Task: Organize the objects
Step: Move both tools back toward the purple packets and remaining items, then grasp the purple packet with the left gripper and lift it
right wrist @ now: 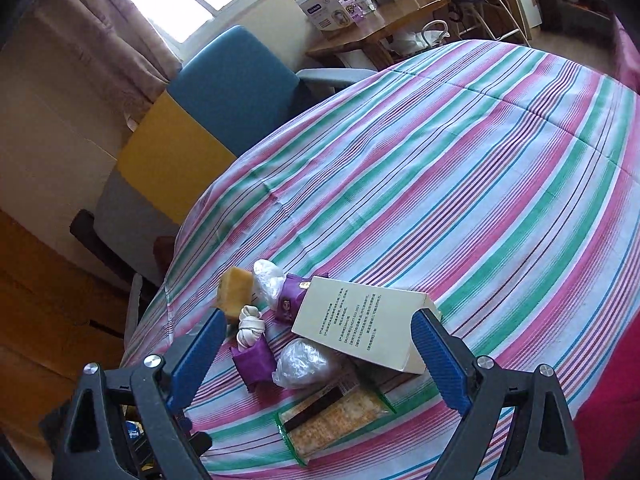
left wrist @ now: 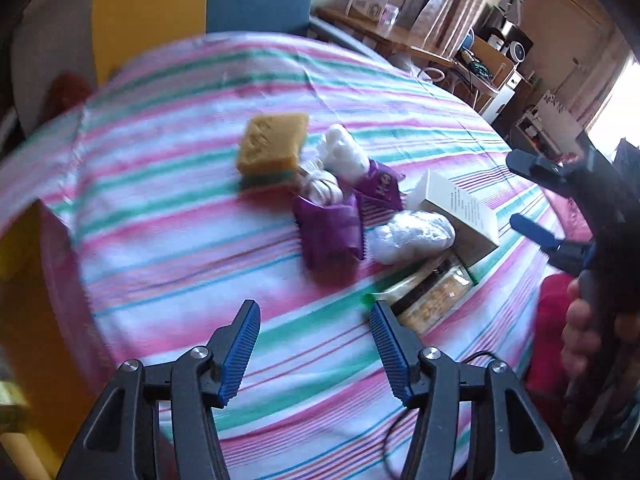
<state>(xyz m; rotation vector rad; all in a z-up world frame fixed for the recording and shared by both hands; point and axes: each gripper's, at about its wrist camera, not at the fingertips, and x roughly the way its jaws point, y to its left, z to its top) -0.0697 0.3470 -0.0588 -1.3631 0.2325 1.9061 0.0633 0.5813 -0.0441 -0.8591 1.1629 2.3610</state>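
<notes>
A pile of objects lies on the striped bedspread: a yellow-green sponge, two purple packets, a white cord bundle, two clear plastic bags, a cream box and a snack pack. My left gripper is open and empty, just short of the pile. My right gripper is open and empty, above the pile; it also shows at the right of the left wrist view. In the right wrist view I see the sponge, box, a purple packet and snack pack.
A blue and yellow chair stands beyond the bed's far edge. A wooden desk with boxes is at the back. A red cloth lies at the bed's right edge. The striped bedspread stretches wide to the right.
</notes>
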